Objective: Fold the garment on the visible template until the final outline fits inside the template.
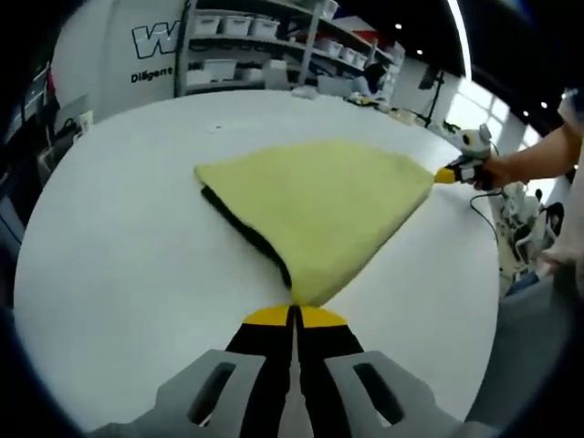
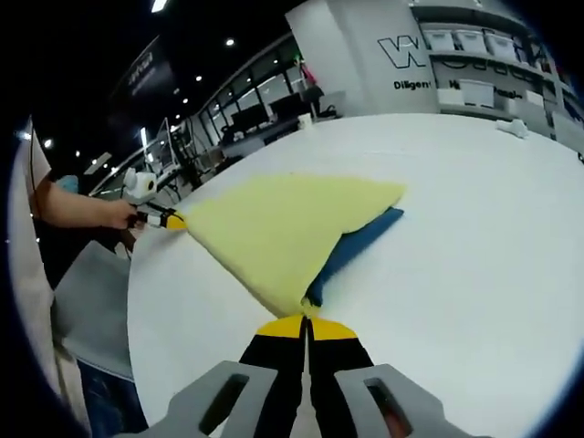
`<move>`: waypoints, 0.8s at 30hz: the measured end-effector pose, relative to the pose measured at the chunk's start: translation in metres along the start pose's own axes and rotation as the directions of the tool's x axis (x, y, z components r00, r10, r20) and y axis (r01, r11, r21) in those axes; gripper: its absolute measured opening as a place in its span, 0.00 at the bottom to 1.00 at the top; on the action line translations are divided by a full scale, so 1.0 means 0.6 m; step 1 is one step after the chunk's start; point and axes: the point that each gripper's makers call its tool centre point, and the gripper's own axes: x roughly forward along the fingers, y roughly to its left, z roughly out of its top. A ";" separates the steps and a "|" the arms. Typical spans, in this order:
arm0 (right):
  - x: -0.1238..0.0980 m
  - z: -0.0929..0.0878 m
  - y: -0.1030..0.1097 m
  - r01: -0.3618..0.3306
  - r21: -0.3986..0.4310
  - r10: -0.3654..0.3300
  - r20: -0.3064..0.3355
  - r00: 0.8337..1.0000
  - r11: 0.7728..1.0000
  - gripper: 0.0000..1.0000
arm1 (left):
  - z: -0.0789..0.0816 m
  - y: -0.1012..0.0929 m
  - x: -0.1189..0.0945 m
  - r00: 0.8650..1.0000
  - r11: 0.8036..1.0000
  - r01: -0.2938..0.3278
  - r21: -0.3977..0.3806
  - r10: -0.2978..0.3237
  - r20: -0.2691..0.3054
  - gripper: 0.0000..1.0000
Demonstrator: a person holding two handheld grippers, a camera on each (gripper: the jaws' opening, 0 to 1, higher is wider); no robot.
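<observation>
A yellow cloth [image 1: 319, 205] lies spread in a rough triangle on the round white table [image 1: 109, 237]. My left gripper [image 1: 294, 312] is shut on its near corner. At the far right corner my right gripper [image 1: 447, 174] pinches the cloth, held by a hand [image 1: 506, 169]. In the right gripper view the same yellow cloth [image 2: 274, 228] tapers to my right gripper [image 2: 307, 321], shut on its tip, while my left gripper [image 2: 173, 220] grips the far left corner. A blue layer [image 2: 360, 239] shows under the cloth's edge; it appears dark [image 1: 239, 224] in the left gripper view.
Shelves with white bins [image 1: 246, 36] stand beyond the table's far side, also seen as shelves [image 2: 474, 55]. The table [image 2: 474, 228] stretches wide and bare to the right. A person's forearm [image 2: 78, 208] and grey clothing [image 2: 91, 301] sit past the table's left rim.
</observation>
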 end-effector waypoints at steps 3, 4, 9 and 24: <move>0.001 0.001 0.008 -0.013 -0.003 0.013 -0.006 1.000 1.000 0.00 | -0.003 -0.013 0.001 1.000 1.000 0.021 -0.007 -0.021 -0.008 0.00; 0.001 0.002 0.009 -0.016 0.002 0.016 -0.006 1.000 1.000 0.00 | -0.006 -0.014 0.002 1.000 1.000 0.018 -0.005 -0.018 -0.013 0.00; 0.002 0.009 0.015 -0.041 0.078 0.042 -0.013 0.999 0.996 0.13 | -0.007 -0.014 -0.003 1.000 0.997 0.022 -0.076 -0.022 -0.001 0.14; 0.035 -0.006 0.007 -0.038 0.056 0.042 -0.071 0.997 0.998 0.00 | 0.000 -0.003 0.022 1.000 0.988 0.016 -0.153 -0.013 0.022 0.00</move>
